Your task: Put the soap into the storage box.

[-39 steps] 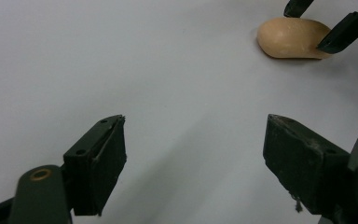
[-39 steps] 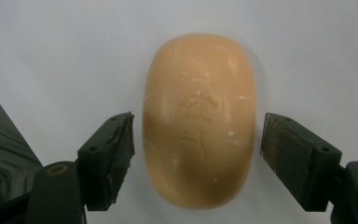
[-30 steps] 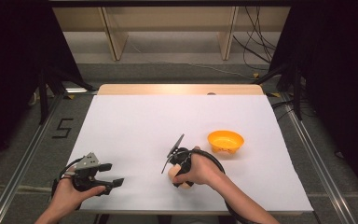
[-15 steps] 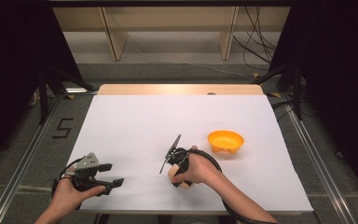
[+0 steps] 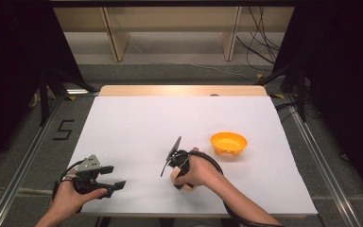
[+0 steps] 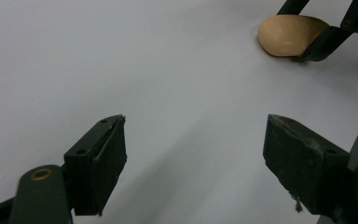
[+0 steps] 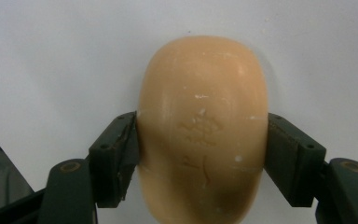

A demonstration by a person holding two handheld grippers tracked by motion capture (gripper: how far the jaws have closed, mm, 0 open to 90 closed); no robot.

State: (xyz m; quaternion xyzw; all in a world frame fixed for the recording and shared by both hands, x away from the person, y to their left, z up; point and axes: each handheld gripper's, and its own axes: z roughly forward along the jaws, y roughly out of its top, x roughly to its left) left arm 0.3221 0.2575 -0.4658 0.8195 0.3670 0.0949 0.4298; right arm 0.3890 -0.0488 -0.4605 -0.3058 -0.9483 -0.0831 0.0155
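Two claws work over one white worktop (image 5: pixel 137 127), which carries one tan, egg-shaped lump of smooth material (image 7: pixel 203 126) and one orange plastic bowl (image 5: pixel 229 142). The right claw (image 7: pixel 203 149) has just been closing its jaws, and both pads press the lump's sides near the worktop's front edge. The left claw (image 6: pixel 196 158) hangs open over bare surface, well apart. The right gripper view reveals faint embossed marks on the lump; the high view shows the bowl just beyond it.
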